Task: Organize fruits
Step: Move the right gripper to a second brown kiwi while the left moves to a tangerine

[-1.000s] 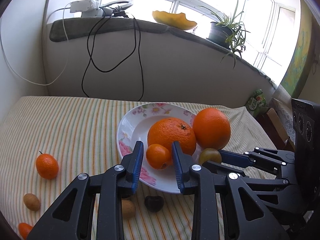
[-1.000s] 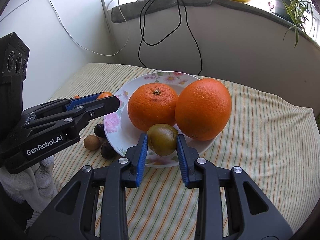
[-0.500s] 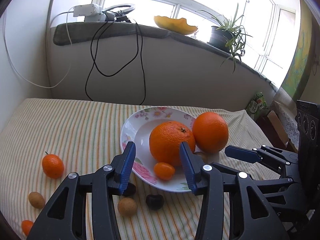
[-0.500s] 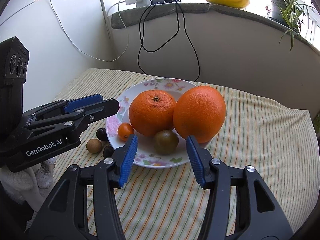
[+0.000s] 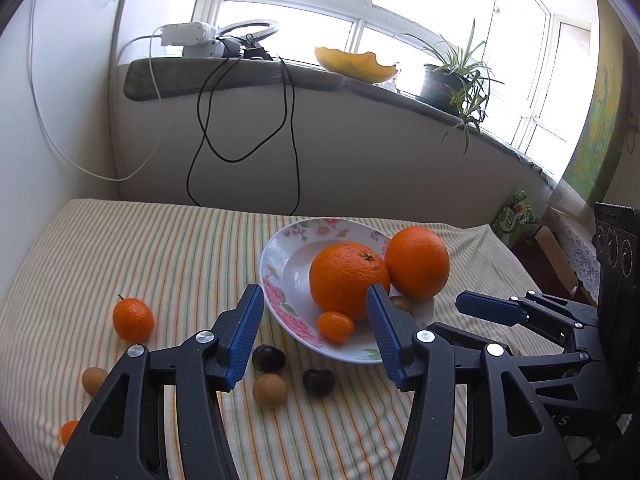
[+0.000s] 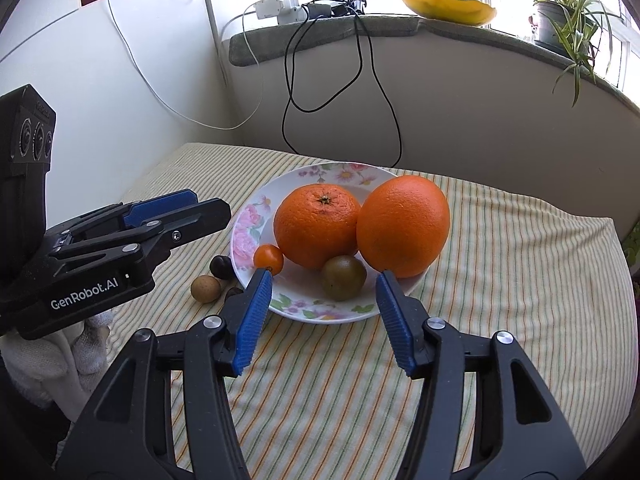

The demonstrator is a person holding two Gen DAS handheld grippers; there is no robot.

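Note:
A floral plate (image 5: 280,264) (image 6: 304,312) on the striped cloth holds two large oranges (image 5: 348,280) (image 6: 402,224), a small orange kumquat (image 5: 335,326) (image 6: 269,258) and a green-brown fruit (image 6: 344,278). My left gripper (image 5: 314,334) is open and empty, drawn back from the plate's near rim. My right gripper (image 6: 322,316) is open and empty, just short of the green-brown fruit. On the cloth lie a mandarin (image 5: 133,319), two dark chestnuts (image 5: 269,358), a tan longan (image 5: 271,390) and another longan (image 5: 94,380).
A small orange fruit (image 5: 69,432) lies at the cloth's near left edge. Black cables (image 5: 288,128) hang down the wall behind the table. A windowsill holds a potted plant (image 5: 448,80) and a yellow dish (image 5: 356,66). A box and packets (image 5: 520,216) stand at the right.
Both grippers opened and let go: the left released the kumquat, the right the green-brown fruit, both onto the plate. Both have pulled back and up from the plate.

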